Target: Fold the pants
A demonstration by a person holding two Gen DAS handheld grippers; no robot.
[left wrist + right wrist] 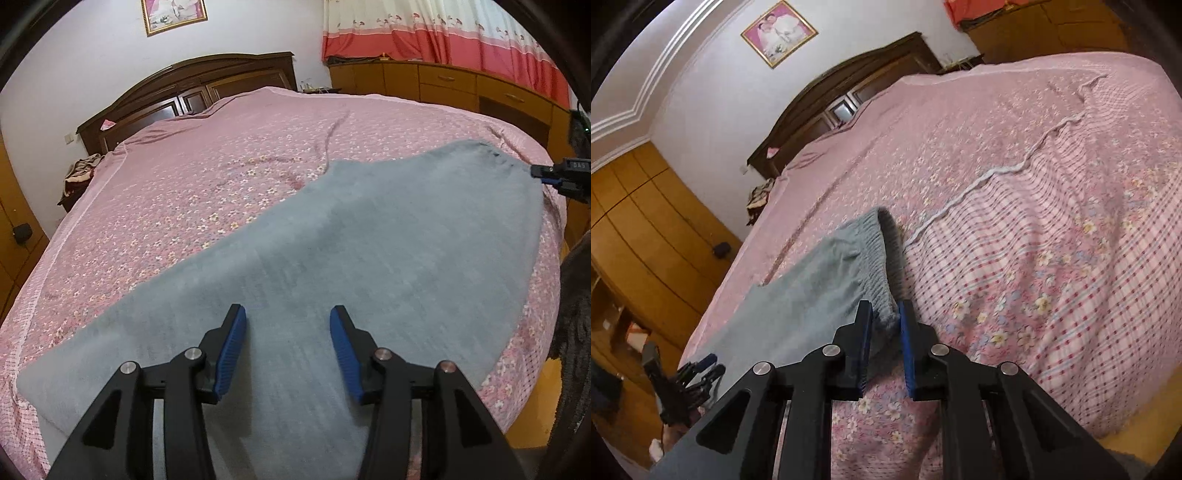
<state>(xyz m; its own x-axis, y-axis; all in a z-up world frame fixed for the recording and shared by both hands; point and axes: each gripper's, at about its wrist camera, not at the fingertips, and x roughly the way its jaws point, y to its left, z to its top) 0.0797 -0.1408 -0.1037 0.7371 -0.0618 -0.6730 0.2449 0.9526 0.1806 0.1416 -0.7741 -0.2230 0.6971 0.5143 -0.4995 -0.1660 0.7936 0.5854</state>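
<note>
Grey-blue pants (332, 266) lie spread across the near side of a bed with a pink flowered cover (207, 177). My left gripper (288, 317) hovers open just above the leg end, nothing between its blue pads. In the right wrist view the pants (820, 280) run from the ribbed waistband back to the lower left. My right gripper (885, 310) is shut on a corner of the waistband (875, 258), which bunches between the pads. The right gripper (554, 173) also shows at the far right edge of the left wrist view, at the waist end.
A dark wooden headboard (192, 85) stands at the far end of the bed. Orange wooden cabinets (443, 85) run under a red and white curtain (443, 33). A wardrobe (639, 229) lines the left wall. The bed's near edge (517, 387) drops to the floor.
</note>
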